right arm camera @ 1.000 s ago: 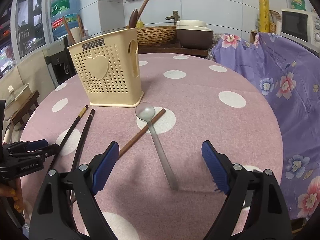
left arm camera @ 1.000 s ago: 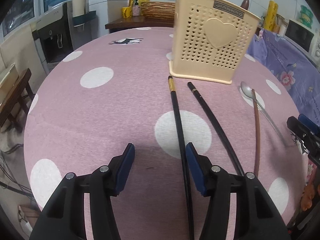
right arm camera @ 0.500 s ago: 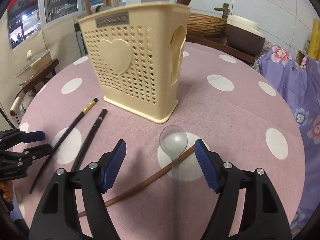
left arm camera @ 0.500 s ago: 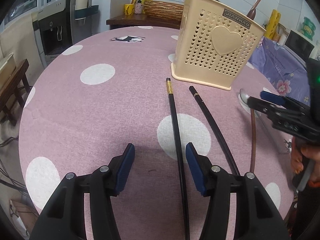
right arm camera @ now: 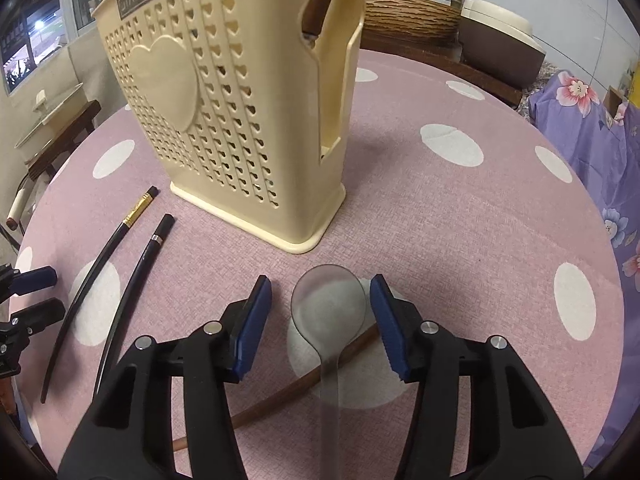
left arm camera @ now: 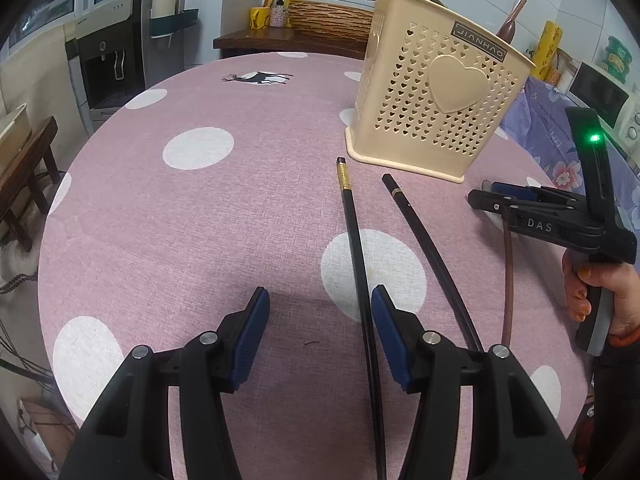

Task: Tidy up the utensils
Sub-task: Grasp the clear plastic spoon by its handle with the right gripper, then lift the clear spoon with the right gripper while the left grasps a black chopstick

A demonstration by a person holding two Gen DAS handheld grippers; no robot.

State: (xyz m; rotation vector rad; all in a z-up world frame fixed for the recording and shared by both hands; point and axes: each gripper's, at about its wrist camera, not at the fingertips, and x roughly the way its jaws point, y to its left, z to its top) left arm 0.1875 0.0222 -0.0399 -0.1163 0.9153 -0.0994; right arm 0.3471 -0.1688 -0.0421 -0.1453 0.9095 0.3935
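A cream perforated utensil holder (left arm camera: 436, 88) (right arm camera: 240, 120) stands on the pink dotted table and holds some utensils. Two black chopsticks (left arm camera: 354, 224) (right arm camera: 104, 260) lie in front of it. A metal spoon (right arm camera: 328, 304) lies across a brown chopstick (right arm camera: 280, 392) (left arm camera: 509, 272). My right gripper (right arm camera: 320, 320) is open, low over the table, its pads either side of the spoon's bowl. It also shows in the left wrist view (left arm camera: 484, 198). My left gripper (left arm camera: 320, 336) is open and empty, its right pad beside one black chopstick.
The round table (left arm camera: 200, 220) has its edge near on the left. A purple floral cloth (right arm camera: 592, 140) lies at the right. A wooden side table (left arm camera: 280, 40) with a basket and bottles stands behind. A water dispenser (left arm camera: 116, 64) is at the far left.
My right gripper has moved forward and down toward the holder, closing in around the spoon's bowl, and its jaws have narrowed. My left gripper has barely moved.
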